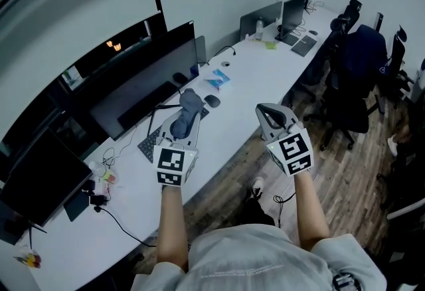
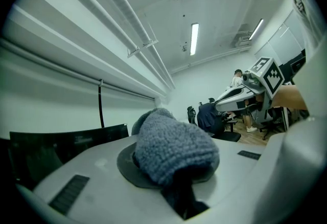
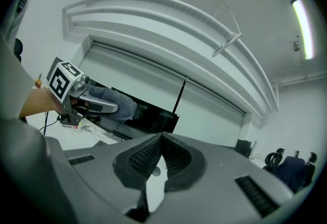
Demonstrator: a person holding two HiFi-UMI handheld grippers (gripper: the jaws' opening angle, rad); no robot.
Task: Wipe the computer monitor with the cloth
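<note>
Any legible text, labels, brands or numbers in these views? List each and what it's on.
No legible words or numbers in any view.
Cube on left tool and cube on right tool: black-and-white square markers, no text.
Grey fuzzy cloth in left tool: no label showing.
Person's grey shirt: faint print, too small to read.
Blue packet on long white desk: blurred, unreadable.
</note>
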